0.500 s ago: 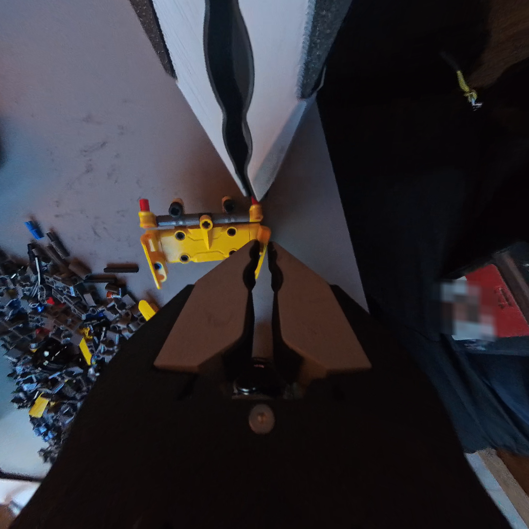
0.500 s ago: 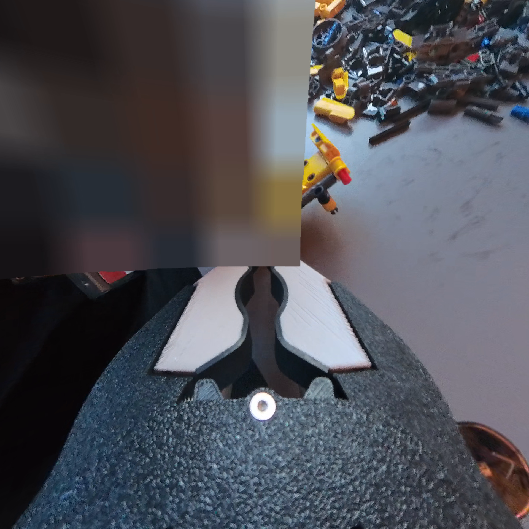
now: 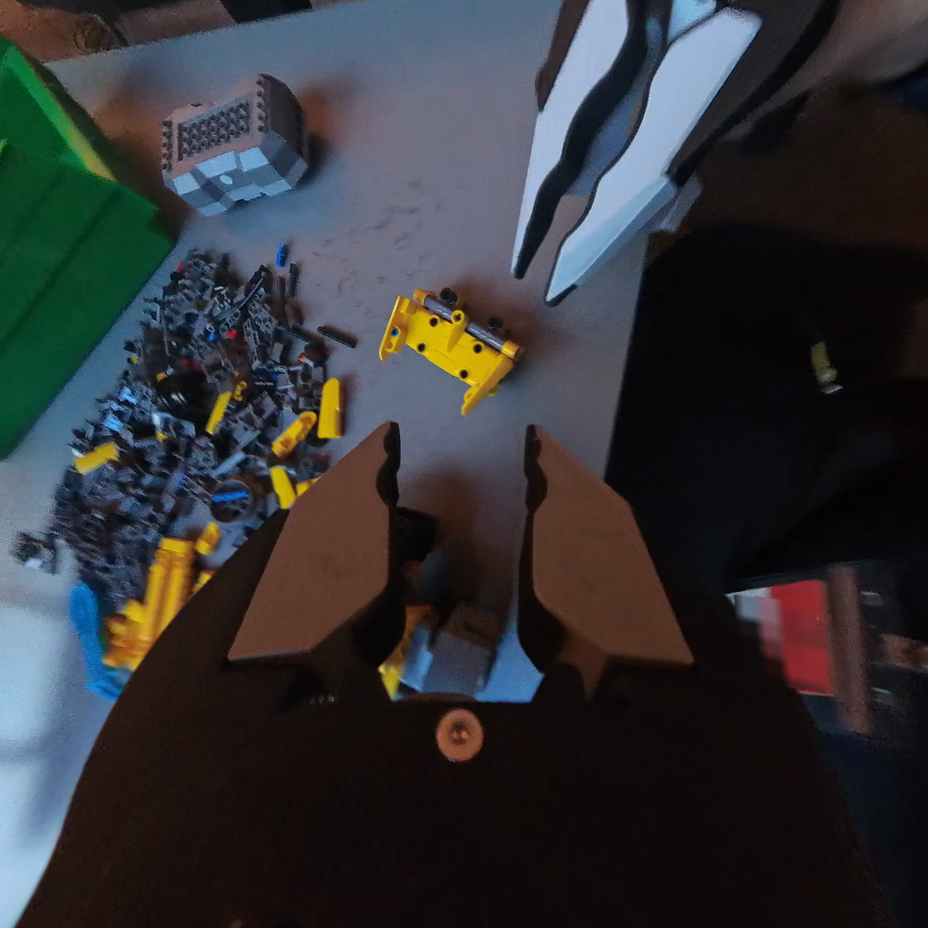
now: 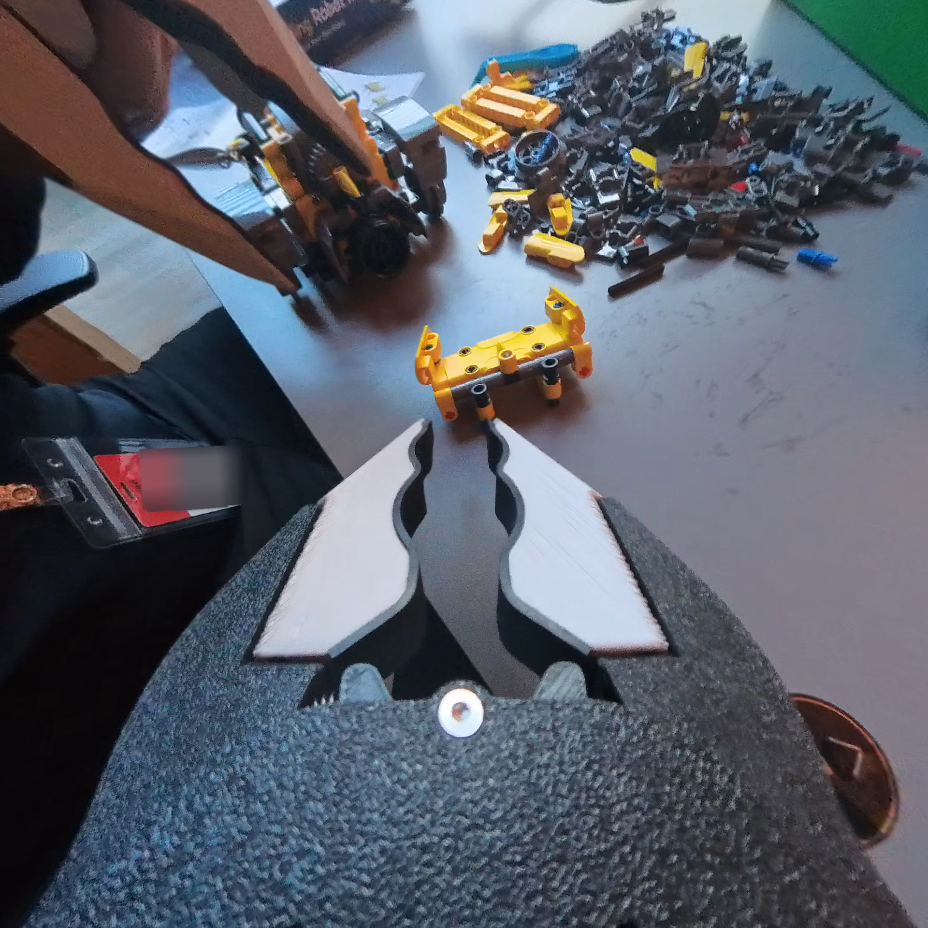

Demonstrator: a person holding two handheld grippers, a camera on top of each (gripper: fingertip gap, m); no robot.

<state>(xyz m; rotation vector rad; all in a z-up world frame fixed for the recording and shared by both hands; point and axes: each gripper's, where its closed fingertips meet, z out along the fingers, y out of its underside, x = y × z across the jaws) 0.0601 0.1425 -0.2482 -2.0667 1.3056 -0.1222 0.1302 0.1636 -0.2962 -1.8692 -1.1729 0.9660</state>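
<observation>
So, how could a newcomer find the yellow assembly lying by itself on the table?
Start at the big pile of loose parts on the grey table. The yellow assembly lies alone on bare tabletop beside it, just ahead of the right gripper. Unlike the scattered single pieces, it is several parts joined, with a grey bar and black pins.

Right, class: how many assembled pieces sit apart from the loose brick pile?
3: the yellow frame at mid-table, the part-built vehicle under the left gripper, the grey studded block by the green bin. More may hide in the pile.
</observation>
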